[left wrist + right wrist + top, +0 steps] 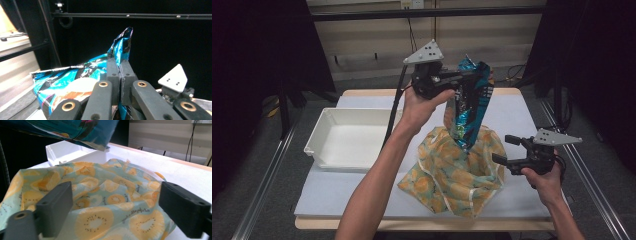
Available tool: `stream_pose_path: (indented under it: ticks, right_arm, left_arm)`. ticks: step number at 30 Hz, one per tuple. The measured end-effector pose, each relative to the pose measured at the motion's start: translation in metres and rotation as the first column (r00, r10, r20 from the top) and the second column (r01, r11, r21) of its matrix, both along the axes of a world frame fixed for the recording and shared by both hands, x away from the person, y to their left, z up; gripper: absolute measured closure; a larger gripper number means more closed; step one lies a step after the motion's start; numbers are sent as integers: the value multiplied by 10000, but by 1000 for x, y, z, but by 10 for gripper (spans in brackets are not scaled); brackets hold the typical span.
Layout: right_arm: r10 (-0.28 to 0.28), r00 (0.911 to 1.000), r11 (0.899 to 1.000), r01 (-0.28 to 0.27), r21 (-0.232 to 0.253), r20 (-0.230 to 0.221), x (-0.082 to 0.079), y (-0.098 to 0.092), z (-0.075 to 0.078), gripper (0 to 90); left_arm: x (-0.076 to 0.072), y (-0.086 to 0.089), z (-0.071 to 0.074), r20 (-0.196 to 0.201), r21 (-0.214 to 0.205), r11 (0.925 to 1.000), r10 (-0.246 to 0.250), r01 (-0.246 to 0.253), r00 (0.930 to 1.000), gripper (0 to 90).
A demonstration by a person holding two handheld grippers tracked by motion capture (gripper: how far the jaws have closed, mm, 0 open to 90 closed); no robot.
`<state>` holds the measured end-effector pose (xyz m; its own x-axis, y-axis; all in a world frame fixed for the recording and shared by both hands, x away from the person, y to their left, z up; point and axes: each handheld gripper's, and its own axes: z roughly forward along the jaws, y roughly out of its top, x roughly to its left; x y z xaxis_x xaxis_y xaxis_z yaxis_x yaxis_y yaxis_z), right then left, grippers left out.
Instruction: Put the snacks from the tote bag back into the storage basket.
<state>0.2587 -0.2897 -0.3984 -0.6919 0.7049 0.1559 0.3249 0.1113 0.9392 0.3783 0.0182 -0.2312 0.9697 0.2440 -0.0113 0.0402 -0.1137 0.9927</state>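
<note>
Blue snack bag (469,102) above fruit-print bag (457,172)

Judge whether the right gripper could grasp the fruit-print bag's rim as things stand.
Probably yes: the right gripper is open beside the fruit-print bag, nothing between them; the snack packet hangs higher.

Open tabletop right of and beyond the fruit-print bag (457,170); narrow strip free along its near edge. Blocked left of the bag by the white tray (344,137). Blocked above the bag's mouth by the hanging chip packet (469,100).
</note>
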Motion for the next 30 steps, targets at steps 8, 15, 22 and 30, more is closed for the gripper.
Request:
stream_pose_path:
  ticks: [8,15,22,30]
  right_arm:
    - [-511,9986,9984,507,246,130,-14,-6,-3,22]
    - [-366,9993,9975,368,595,-45,-27,-11,-8,0]
    - [-229,9996,9975,217,667,172,-36,-14,-7,0]
    - [-718,9970,9963,703,503,285,-48,-19,-15,0]
  left_arm:
    - [-3,34,-3,-21,-26,9972,742,-742,9972,890]
    - [-8,56,-10,-43,271,9948,987,-985,9951,890]
    - [-16,77,-20,-76,590,9926,1064,-1058,9943,890]
    - [-19,103,-24,-238,683,9883,1383,-1364,9901,891]
